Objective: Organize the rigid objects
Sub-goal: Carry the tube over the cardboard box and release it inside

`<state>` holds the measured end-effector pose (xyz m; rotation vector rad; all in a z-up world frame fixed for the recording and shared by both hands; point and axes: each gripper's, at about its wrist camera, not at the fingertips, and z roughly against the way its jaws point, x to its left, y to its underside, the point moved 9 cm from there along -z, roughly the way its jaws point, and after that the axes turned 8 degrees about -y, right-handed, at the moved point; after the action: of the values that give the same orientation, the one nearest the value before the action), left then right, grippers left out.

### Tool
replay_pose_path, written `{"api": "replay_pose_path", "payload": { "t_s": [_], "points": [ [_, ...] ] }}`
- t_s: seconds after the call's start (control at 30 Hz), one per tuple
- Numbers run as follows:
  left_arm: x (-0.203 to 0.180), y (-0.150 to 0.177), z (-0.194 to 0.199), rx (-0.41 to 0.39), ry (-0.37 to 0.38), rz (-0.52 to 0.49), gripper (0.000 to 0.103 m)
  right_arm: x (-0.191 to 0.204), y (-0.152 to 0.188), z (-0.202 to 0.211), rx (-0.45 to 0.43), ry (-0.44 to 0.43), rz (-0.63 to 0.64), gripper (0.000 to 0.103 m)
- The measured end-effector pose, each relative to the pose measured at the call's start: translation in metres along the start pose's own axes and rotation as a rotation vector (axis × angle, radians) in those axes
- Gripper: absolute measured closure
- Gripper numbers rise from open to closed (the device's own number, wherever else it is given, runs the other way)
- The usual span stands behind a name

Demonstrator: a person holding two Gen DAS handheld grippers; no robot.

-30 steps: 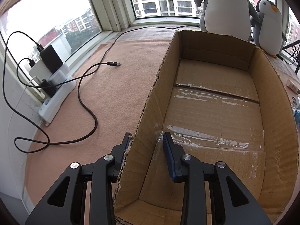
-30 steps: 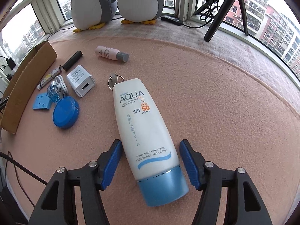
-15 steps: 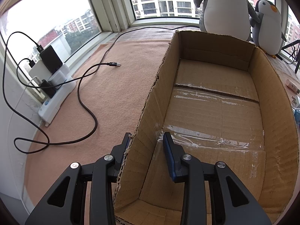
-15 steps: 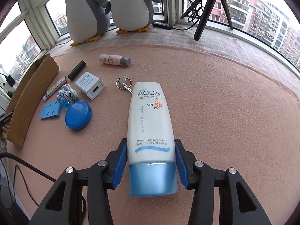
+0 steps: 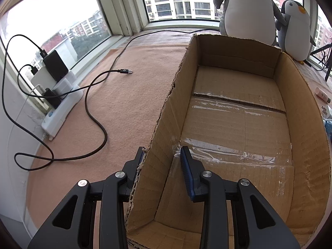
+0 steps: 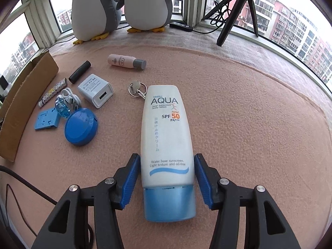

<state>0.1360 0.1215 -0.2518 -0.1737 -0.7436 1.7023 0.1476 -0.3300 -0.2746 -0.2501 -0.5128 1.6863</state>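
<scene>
A white sunscreen tube [image 6: 166, 137] with a blue cap lies on the pink mat, cap toward me. My right gripper [image 6: 167, 164] has a blue finger pressed on each side of the tube's lower body. An empty cardboard box [image 5: 238, 124] fills the left wrist view. My left gripper [image 5: 161, 159] straddles the box's left wall [image 5: 166, 128], one finger outside and one inside, with a gap showing at the inner finger. The box's side also shows at the left of the right wrist view [image 6: 27, 97].
Left of the tube lie a blue round case [image 6: 81, 126], a blue flat piece [image 6: 46, 118], a white charger [image 6: 95, 93], a coiled white cable [image 6: 69, 98], a keyring [image 6: 136, 90], a black stick [image 6: 79, 71], a pink bottle [image 6: 126, 61]. Two penguin plushes [image 6: 122, 6], a tripod [image 6: 234, 8], a power strip with black cable [image 5: 62, 103].
My right gripper has closed in on the sunscreen tube and moved forward along it, from open around the cap to gripping the lower body. The left gripper and box have not moved.
</scene>
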Motion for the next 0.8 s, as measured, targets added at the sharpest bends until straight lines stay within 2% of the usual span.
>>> {"api": "replay_pose_path", "payload": {
  "t_s": [0.13,0.2,0.47,0.6,0.8],
  "points": [
    [0.000,0.000,0.000,0.001,0.000,0.002,0.071,-0.001,-0.011,-0.008,-0.007,0.013,0.006,0.051],
    [0.000,0.001,0.000,0.000,0.000,0.005,0.071,-0.001,-0.015,-0.009,-0.013,0.004,0.000,0.058],
    [0.000,0.000,0.000,0.000,0.002,0.012,0.071,0.009,-0.019,0.005,-0.038,-0.027,-0.031,0.059],
    [0.000,0.000,0.000,-0.002,0.004,0.010,0.071,0.037,-0.038,0.029,-0.090,-0.070,-0.004,0.059],
    [0.001,0.000,0.000,-0.004,0.013,0.016,0.071,0.100,-0.074,0.057,-0.160,-0.148,0.073,0.059]
  ]
}}
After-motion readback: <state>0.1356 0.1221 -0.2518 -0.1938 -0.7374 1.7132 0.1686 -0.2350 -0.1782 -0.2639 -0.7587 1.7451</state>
